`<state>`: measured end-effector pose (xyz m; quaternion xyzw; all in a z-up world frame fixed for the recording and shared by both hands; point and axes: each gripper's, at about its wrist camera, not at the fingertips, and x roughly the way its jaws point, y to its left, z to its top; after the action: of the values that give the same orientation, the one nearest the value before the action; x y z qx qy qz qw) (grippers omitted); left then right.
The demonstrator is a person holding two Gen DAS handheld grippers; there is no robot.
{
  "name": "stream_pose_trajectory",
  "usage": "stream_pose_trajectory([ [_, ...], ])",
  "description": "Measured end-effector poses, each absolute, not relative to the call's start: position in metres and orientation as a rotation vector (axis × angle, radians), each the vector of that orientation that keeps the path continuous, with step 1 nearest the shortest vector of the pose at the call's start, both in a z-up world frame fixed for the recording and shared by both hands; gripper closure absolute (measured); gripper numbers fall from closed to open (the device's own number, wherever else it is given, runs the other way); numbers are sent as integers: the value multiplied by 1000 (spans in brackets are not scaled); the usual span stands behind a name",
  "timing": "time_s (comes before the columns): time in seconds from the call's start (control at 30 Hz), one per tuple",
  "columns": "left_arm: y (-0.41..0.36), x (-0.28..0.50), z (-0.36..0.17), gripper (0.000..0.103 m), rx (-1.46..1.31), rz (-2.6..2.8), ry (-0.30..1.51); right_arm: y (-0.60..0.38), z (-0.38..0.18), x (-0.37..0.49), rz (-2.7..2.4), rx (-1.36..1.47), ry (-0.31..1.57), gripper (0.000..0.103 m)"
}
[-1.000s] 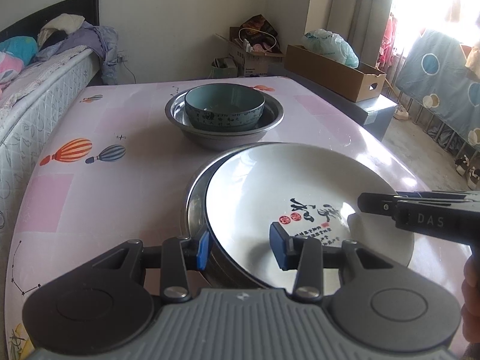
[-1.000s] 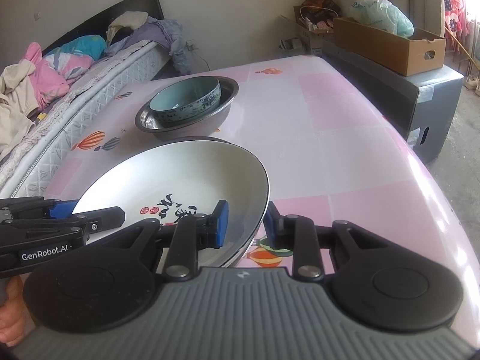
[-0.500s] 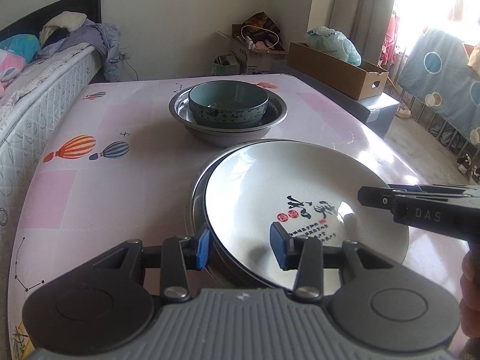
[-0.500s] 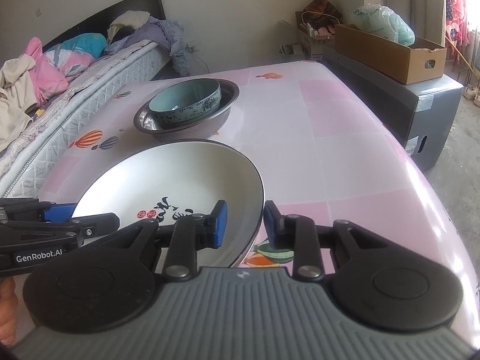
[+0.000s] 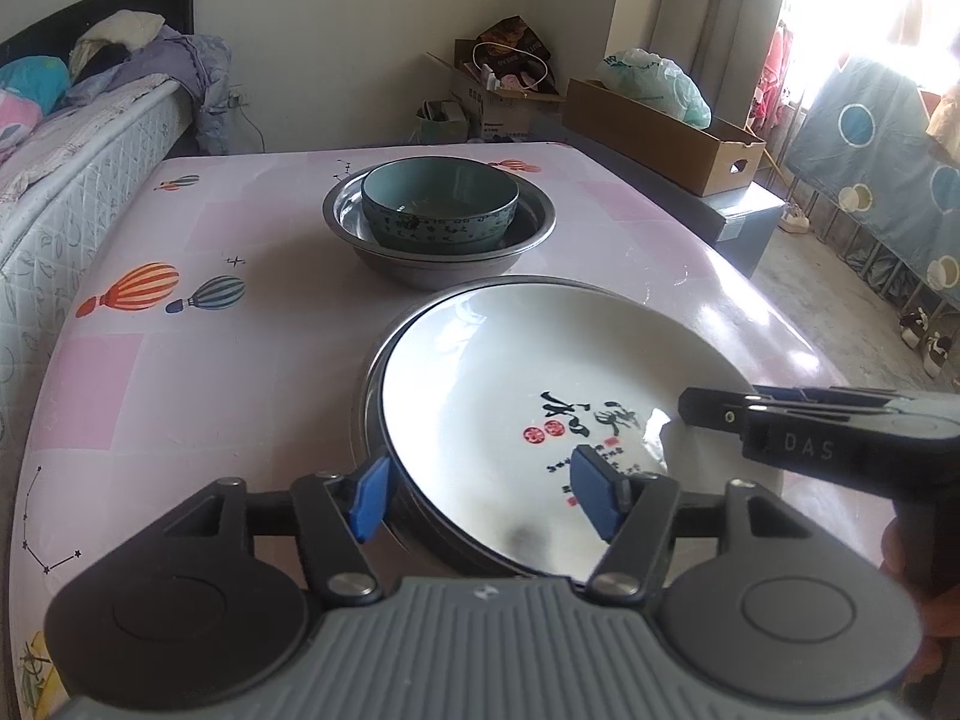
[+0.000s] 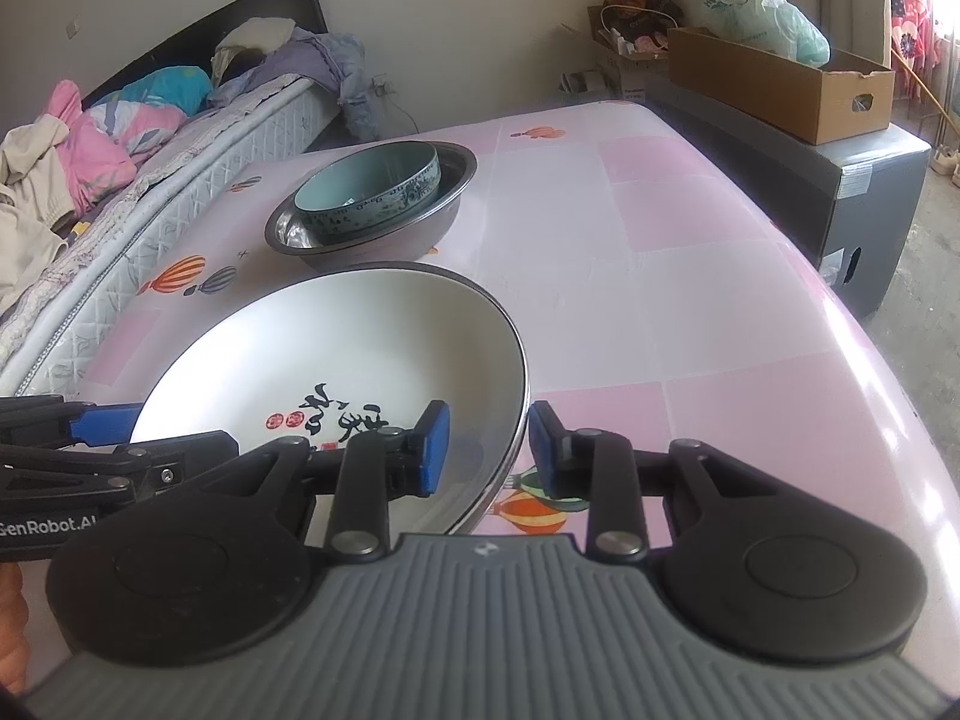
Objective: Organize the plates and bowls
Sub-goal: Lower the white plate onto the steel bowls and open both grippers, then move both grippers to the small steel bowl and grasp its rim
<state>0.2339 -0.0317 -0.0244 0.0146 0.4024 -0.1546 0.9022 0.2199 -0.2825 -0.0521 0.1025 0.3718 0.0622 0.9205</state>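
Plate (image 5: 540, 396): sitting nested in a metal pan (image 5: 375, 396) on the tabletop (image 5: 240, 372), near edge.
Left hand-held gripper (image 5: 474, 495): opening, pads clear of the rim between them.
Right hand-held gripper (image 6: 483, 444): straddling the opposite rim, narrow gap, possibly pinching; hard to tell.
Risk: tilting or skidding off the pan if lifted one-sided.
Bowls (image 5: 441, 201): stacked behind, well apart, possibly getting bumped.

Bowl (image 5: 440, 204) in basin (image 5: 372, 252); plate (image 5: 510, 372) before basin.
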Motion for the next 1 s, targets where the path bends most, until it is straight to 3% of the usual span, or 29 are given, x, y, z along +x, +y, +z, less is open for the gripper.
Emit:
stream_pose_trajectory([
  [0.03, -32, 234, -24, 27, 36, -311, 839, -283, -53, 220, 127, 214, 765, 75],
  [0.17, -30, 234, -25, 26, 39, -285, 849, -283, -55, 219, 127, 227, 770, 75],
  [0.3, -38, 224, -16, 17, 94, -289, 782, -285, -57, 219, 131, 238, 771, 75],
  [0.43, -47, 217, -12, 15, 168, -276, 728, -286, -56, 218, 134, 245, 766, 75],
  [0.77, -33, 221, -26, 16, 67, -233, 791, -298, -50, 204, 130, 276, 753, 74],
  [0.97, -32, 212, -23, 15, 55, -214, 788, -302, -48, 196, 140, 302, 758, 68],
  [1.0, -32, 210, -22, 15, 53, -211, 787, -302, -47, 194, 142, 305, 759, 63],
])
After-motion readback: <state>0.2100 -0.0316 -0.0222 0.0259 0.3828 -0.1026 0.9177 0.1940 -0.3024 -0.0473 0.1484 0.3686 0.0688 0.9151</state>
